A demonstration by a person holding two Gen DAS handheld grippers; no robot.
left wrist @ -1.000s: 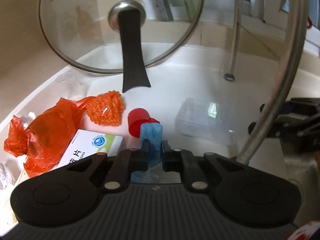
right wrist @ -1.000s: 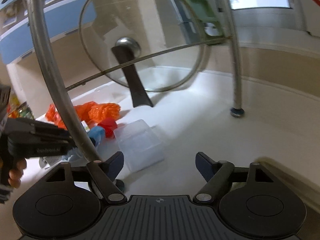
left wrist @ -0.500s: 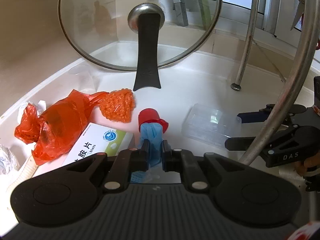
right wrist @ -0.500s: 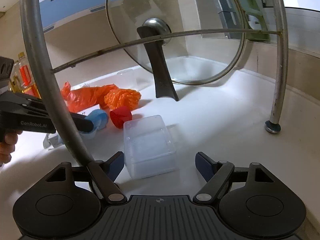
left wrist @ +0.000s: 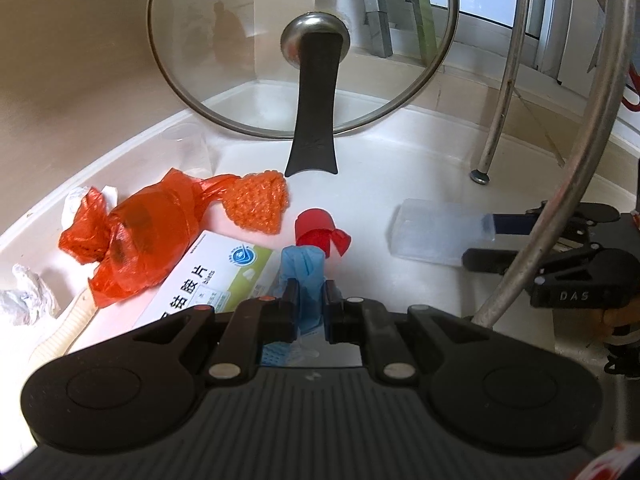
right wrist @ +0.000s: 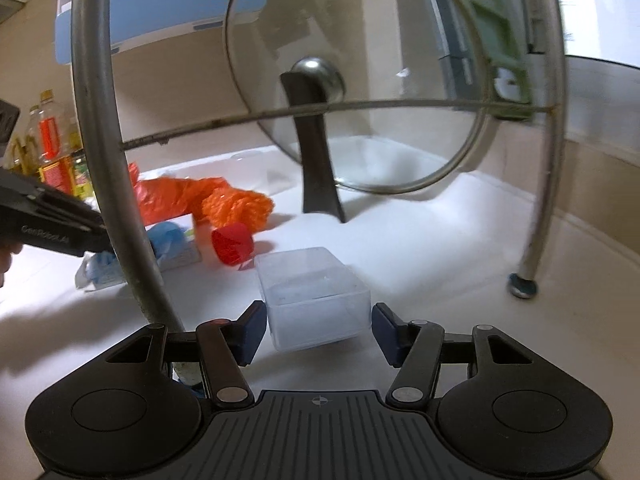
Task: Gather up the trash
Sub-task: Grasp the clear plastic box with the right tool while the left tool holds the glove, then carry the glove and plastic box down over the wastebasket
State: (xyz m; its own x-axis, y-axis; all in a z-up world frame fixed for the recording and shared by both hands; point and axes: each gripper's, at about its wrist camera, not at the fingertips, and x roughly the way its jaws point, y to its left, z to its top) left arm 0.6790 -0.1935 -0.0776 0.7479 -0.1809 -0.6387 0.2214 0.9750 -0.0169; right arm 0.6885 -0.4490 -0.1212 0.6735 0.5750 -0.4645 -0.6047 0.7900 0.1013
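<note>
My left gripper (left wrist: 310, 292) is shut on a crumpled blue glove (left wrist: 302, 264), held just above the white counter (left wrist: 400, 168). Beyond it lie a red cap (left wrist: 316, 228), an orange mesh net (left wrist: 260, 204), an orange plastic bag (left wrist: 136, 236) and a white medicine box (left wrist: 212, 276). To the right, my right gripper (right wrist: 318, 320) has a clear plastic box (right wrist: 312, 280) between its blue pads (right wrist: 252, 328). Its jaws are closing, with a thin gap still showing on the right side. From the left wrist view the same clear plastic box (left wrist: 436, 236) sits at the tips of that right gripper (left wrist: 486, 240).
A glass pot lid (left wrist: 304, 52) with a black handle leans against the back corner. Metal rack legs (left wrist: 568, 200) curve down between the two grippers, one more leg (left wrist: 500, 100) farther back. Crumpled white paper (left wrist: 24, 296) lies at far left. Oil bottles (right wrist: 52, 140) stand behind.
The right gripper's jaws have narrowed around the clear box, which now sits deeper between them. The left gripper still grips the blue glove and has risen slightly.
</note>
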